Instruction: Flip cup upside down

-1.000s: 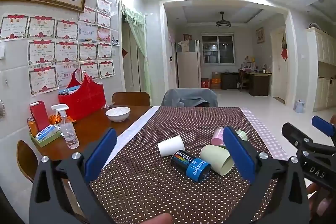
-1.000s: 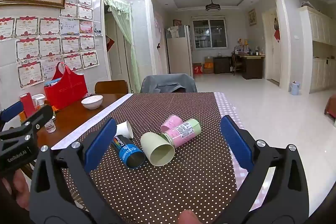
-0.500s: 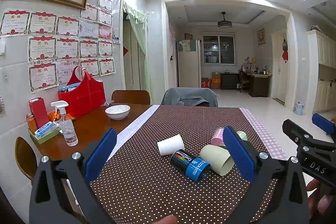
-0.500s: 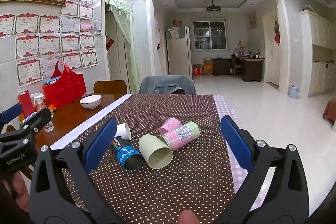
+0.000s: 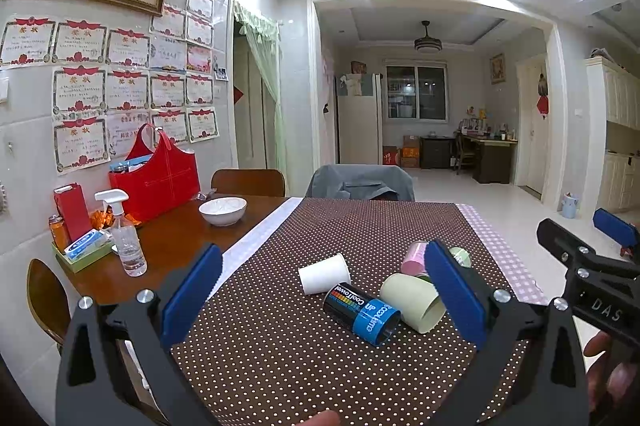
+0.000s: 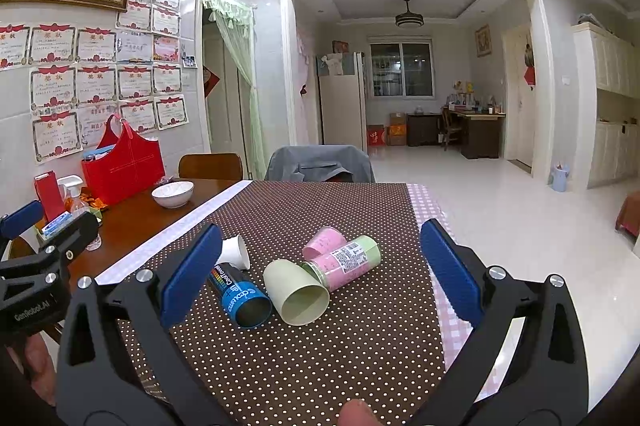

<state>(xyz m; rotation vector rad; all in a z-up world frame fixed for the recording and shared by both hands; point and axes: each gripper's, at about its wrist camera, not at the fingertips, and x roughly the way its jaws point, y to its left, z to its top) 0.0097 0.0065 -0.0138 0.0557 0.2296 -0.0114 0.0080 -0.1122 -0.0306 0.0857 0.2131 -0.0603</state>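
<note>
Seen from the left wrist, the left gripper [image 5: 320, 290] hangs above the near end of the worktop [image 5: 168, 246], its blue pads spread wide with nothing between them. Ahead on the brown dotted cloth [image 5: 280, 354] lie several cups, all on their sides: a white paper cup [image 5: 324, 273], a dark can-shaped cup with a blue band [image 5: 362, 313] touching it, a pale cream cup [image 5: 412, 302] just beside that, and a pink cup [image 5: 414, 258] behind, partly hidden by the right pad. At the right edge the right gripper [image 5: 592, 278] shows only in part. On the bare wood to the left stand a white bowl [image 5: 222, 210], a spray bottle [image 5: 126, 238] and a red bag [image 5: 158, 178].

From the right wrist, the right gripper [image 6: 318, 266] is likewise released, pads far apart and empty, over the same cloth [image 6: 340, 346]. The cream cup [image 6: 298, 292] lies with its mouth toward the camera, touching a pink-and-green labelled cup [image 6: 346, 262]; a plain pink cup [image 6: 323, 241] lies behind it. The blue-banded cup [image 6: 240, 296] rests against the white paper cup [image 6: 236, 252]. The left gripper [image 6: 36, 266] enters at the left edge.
</note>
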